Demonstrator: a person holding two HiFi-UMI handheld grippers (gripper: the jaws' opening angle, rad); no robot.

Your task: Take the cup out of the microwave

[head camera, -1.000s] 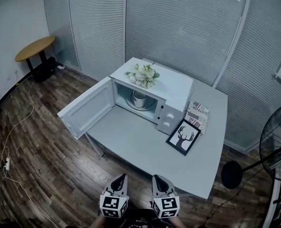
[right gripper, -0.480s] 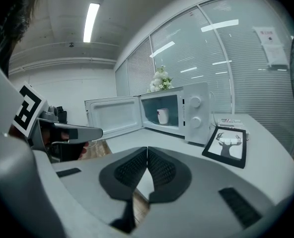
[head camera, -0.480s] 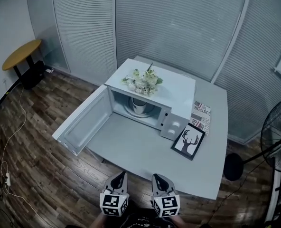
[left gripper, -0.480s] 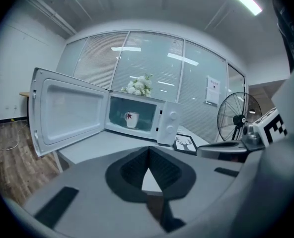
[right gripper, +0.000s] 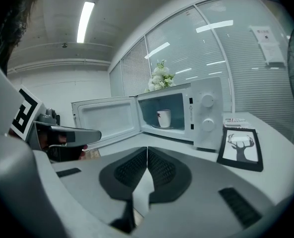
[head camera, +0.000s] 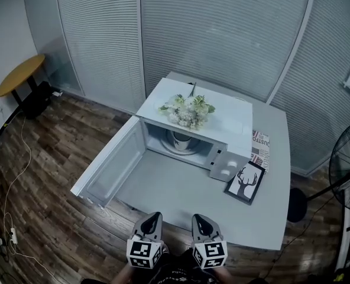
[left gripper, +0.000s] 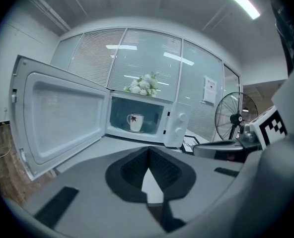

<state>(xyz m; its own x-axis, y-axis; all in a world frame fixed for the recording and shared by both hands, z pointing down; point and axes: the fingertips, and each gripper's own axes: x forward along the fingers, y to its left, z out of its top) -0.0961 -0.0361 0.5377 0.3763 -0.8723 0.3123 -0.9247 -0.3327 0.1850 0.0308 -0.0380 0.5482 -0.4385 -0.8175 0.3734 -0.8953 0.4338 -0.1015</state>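
Across table [head camera: 181, 188], cup [head camera: 181, 139] sits well beyond right claw [head camera: 200, 218].

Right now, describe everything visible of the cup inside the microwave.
The cup is a white, glossy mug, ceramic by its look, with a small red mark on its side and a handle on the left in the left gripper view. It stands upright on the round tray inside the microwave, whose door hangs open. Only the tray touches it.
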